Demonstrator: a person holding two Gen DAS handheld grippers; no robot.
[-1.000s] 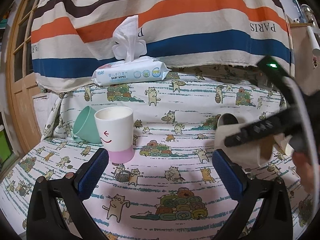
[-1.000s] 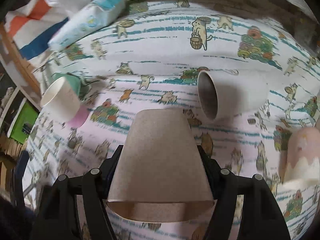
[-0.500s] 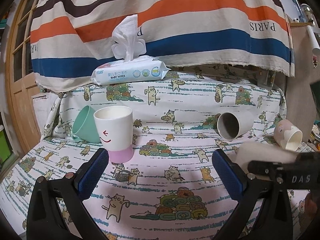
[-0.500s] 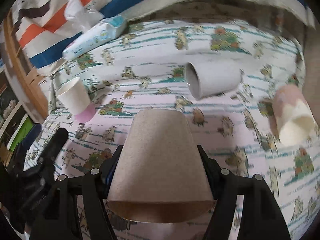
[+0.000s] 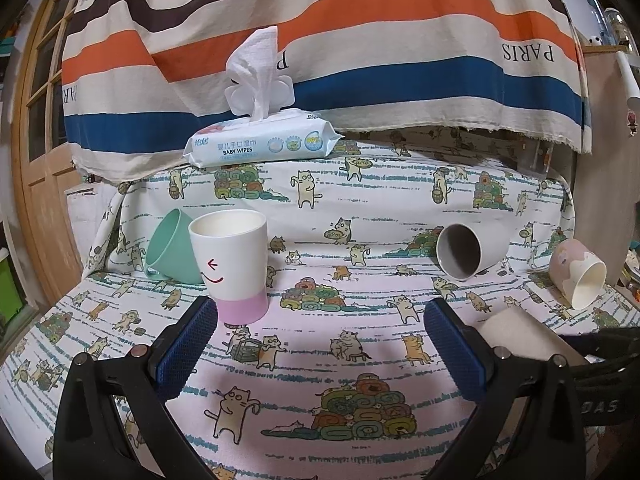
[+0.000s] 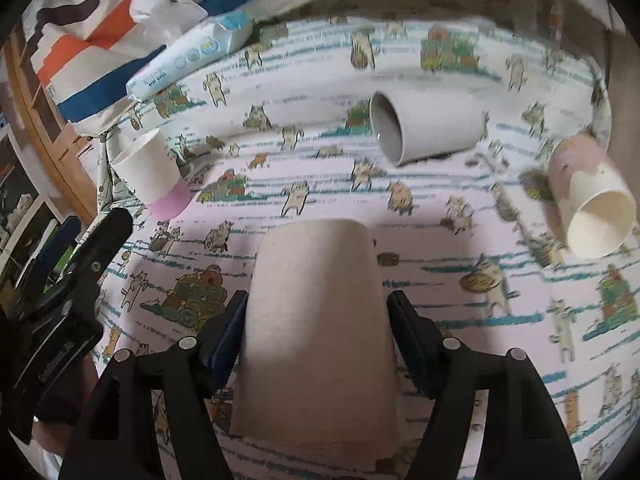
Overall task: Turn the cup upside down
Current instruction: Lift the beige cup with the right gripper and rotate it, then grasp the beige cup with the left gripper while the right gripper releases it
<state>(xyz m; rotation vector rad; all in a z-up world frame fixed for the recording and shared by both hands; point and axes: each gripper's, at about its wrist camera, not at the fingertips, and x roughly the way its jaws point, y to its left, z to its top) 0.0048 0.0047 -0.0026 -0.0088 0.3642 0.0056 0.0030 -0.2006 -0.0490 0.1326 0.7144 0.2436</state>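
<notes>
My right gripper (image 6: 318,328) is shut on a beige cup (image 6: 320,328), held with its base pointing away from me and its mouth toward me, low over the cat-print cloth. The same cup (image 5: 524,332) shows at the right of the left wrist view, behind my left finger. My left gripper (image 5: 320,344) is open and empty, low over the cloth, in front of an upright white-and-pink smiley cup (image 5: 232,264). It also shows in the right wrist view (image 6: 150,176).
A mint cup (image 5: 172,248) leans behind the smiley cup. A grey cup (image 5: 466,250) and a pink-and-cream cup (image 5: 576,276) lie on their sides at the right. A baby wipes pack (image 5: 260,144) sits at the back under a striped cloth (image 5: 360,40). A wooden door (image 5: 36,120) is at the left.
My right gripper has swung down and lower with the beige cup, now near the cloth. My left gripper has stayed still.
</notes>
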